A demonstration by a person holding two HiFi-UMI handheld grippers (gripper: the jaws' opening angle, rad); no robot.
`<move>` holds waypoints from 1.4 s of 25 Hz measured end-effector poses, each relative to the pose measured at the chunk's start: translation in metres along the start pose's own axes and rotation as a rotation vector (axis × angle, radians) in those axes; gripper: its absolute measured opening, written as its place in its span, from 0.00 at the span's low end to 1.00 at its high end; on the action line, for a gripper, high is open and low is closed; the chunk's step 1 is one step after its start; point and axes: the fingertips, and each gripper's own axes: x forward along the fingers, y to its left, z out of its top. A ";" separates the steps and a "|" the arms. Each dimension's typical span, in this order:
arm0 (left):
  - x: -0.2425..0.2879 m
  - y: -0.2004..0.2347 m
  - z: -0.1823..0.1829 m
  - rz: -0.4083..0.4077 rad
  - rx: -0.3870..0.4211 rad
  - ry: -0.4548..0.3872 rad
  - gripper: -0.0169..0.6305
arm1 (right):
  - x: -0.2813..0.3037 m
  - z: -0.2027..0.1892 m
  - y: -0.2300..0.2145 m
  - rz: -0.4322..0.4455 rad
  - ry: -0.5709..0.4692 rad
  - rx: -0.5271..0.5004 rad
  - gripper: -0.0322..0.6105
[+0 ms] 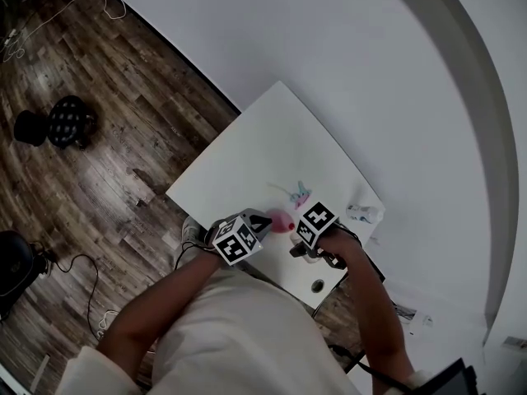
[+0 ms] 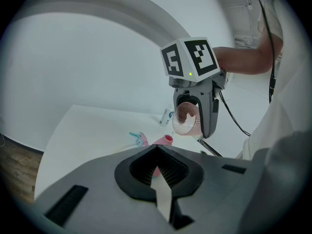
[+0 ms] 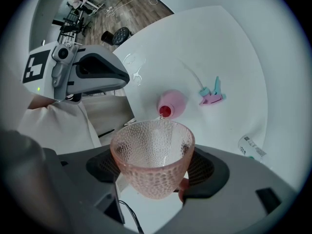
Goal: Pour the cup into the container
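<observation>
A clear pinkish dimpled cup [image 3: 152,162] sits between the jaws of my right gripper [image 3: 156,165], which is shut on it. The cup tips forward and down, its far rim just over the red mouth of a small pink container [image 3: 171,104] on the white table [image 1: 263,138]. A thin clear trickle seems to hang from that rim. In the left gripper view the tilted cup [image 2: 185,118] shows its open mouth above the container [image 2: 165,140]. My left gripper [image 2: 157,167] is shut with nothing in it, just left of the container [image 1: 282,221] and apart from it.
A blue-and-pink clip-like piece [image 3: 212,94] lies beyond the container. A small printed tube [image 3: 251,147] lies near the table's right edge. The table has a round hole [image 1: 318,285] near its front corner. A black stool [image 1: 70,122] stands on the wood floor at left.
</observation>
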 end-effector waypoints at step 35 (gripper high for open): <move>-0.051 -0.001 -0.027 0.018 0.057 0.041 0.04 | 0.007 0.016 0.012 -0.050 0.253 -0.083 0.65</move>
